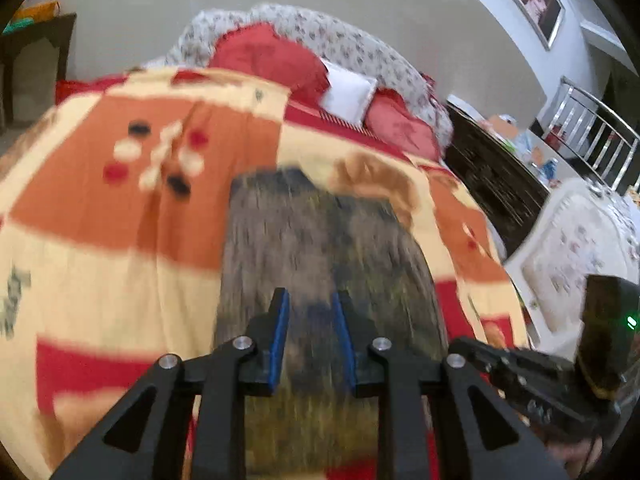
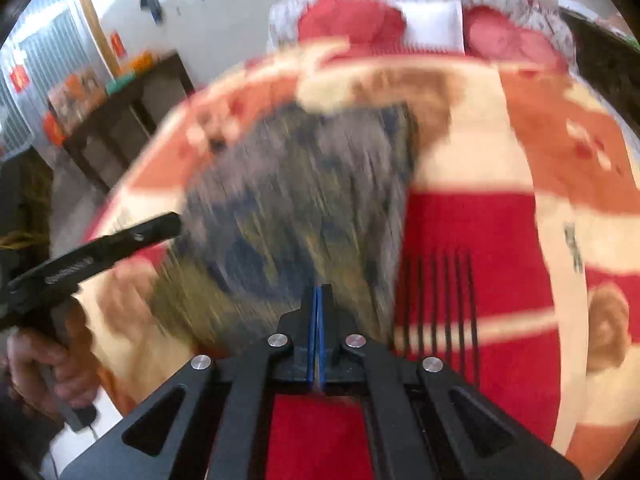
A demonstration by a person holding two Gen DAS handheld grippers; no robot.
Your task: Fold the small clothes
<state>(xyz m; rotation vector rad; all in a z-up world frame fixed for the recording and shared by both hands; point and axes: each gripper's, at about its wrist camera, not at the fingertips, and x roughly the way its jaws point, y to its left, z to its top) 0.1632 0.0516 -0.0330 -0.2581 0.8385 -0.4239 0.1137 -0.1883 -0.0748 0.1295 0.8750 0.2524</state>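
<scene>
A small grey-brown mottled garment (image 1: pixel 320 248) lies spread on a blanket of orange, cream and red (image 1: pixel 120 208). My left gripper (image 1: pixel 310 300) hovers over the garment's near part with its blue-padded jaws open and nothing between them. In the right wrist view the garment (image 2: pixel 296 200) is blurred by motion. My right gripper (image 2: pixel 317 292) is at the garment's near edge with its jaws pressed together; whether cloth is pinched between them cannot be seen. The left gripper also shows at the left of the right wrist view (image 2: pixel 160 226), held by a hand.
Red pillows (image 1: pixel 268 56) and a white cushion (image 1: pixel 348 92) lie at the bed's head against a patterned headboard. A dark cabinet (image 1: pixel 492 176) and a white padded piece (image 1: pixel 580 256) stand to the right. A dark table (image 2: pixel 128 120) stands to the left.
</scene>
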